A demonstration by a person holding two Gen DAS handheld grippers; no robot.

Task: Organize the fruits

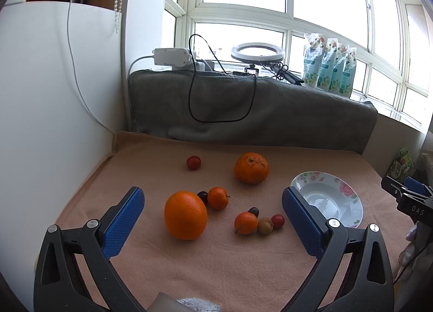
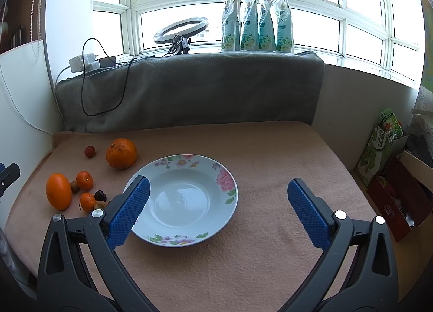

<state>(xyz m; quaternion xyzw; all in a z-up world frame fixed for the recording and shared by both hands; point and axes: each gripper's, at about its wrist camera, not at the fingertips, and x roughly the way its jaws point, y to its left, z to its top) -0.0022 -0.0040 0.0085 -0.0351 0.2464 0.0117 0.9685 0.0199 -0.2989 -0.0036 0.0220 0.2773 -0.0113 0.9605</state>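
I see oranges (image 1: 185, 215), tangerines (image 1: 217, 198) and small red fruits (image 1: 193, 162) scattered left of my empty floral plate (image 2: 226, 176) — all apart.

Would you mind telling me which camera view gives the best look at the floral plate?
The right wrist view: the floral plate lies almost whole and central, empty, with only the right gripper's left finger crossing its near-left rim. In the left wrist view it sits far right, smaller, partly hidden behind the left gripper's right finger.

"DAS" on the right tool (image 1: 414, 210) — pouch and box print illegible
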